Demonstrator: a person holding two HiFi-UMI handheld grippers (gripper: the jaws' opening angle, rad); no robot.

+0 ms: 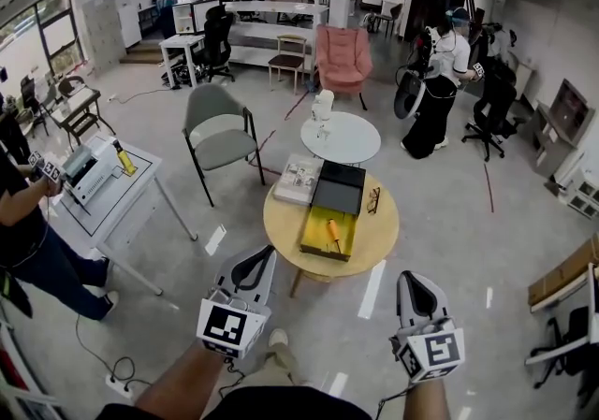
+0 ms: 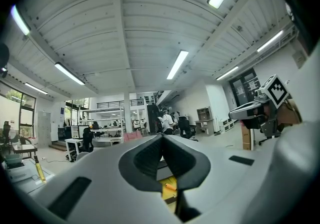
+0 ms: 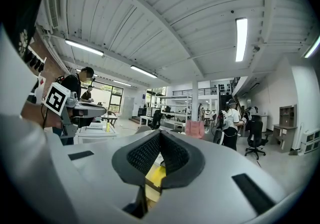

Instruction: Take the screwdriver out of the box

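Orange screwdriver (image 1: 332, 232) lies in the yellow box (image 1: 314, 240) at frame centre, its long axis near vertical and slanting lower-right. Left gripper (image 1: 266, 253) and right gripper (image 1: 409, 276) are closed and empty.

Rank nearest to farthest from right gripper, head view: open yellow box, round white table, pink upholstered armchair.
1. Open yellow box, on the wooden table ahead-left of the right gripper.
2. Round white table, behind the box.
3. Pink upholstered armchair, far back.
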